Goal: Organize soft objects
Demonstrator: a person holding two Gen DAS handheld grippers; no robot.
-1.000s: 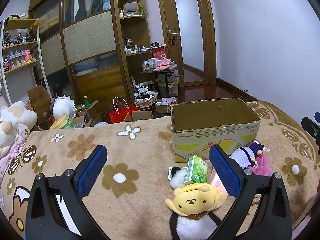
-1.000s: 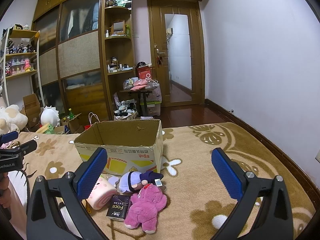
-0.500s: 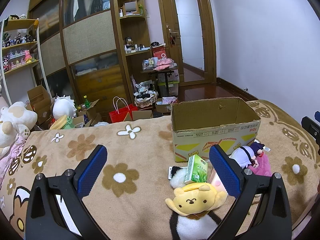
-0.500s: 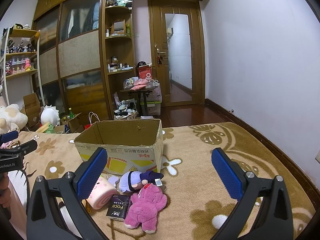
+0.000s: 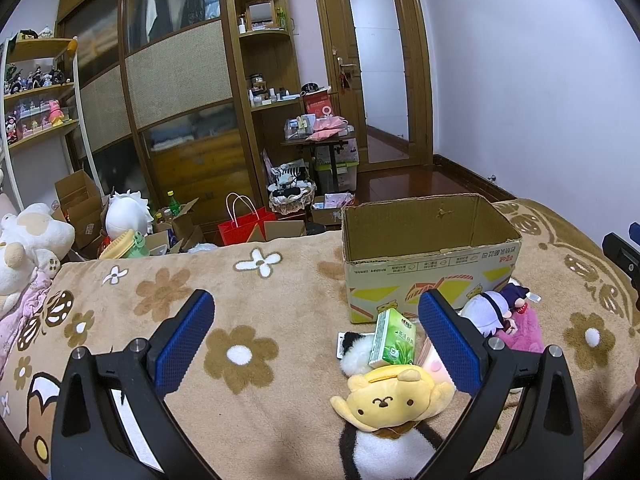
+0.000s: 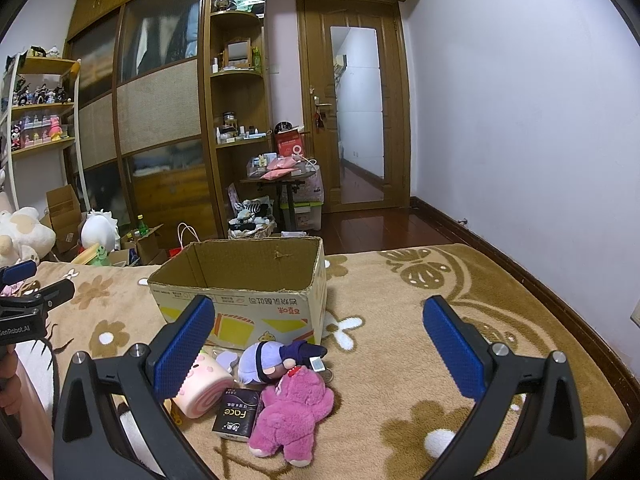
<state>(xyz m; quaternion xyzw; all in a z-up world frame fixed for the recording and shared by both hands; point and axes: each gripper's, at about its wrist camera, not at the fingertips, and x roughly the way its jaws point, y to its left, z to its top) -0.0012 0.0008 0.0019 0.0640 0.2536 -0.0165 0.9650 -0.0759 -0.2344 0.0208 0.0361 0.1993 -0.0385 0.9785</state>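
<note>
An open, empty cardboard box stands on a tan flowered blanket. In front of it lie a yellow dog plush, a green tissue pack, a purple-haired doll, a pink bear plush, a pink roll-cake plush and a black "Face" pack. My left gripper is open and empty, above the blanket left of the toys. My right gripper is open and empty, above the doll and bear.
The blanket's far edge drops to a floor cluttered with boxes, a red bag and plush toys. A wardrobe, shelves and a door stand behind. The wall is at the right. The left gripper shows at the left of the right wrist view.
</note>
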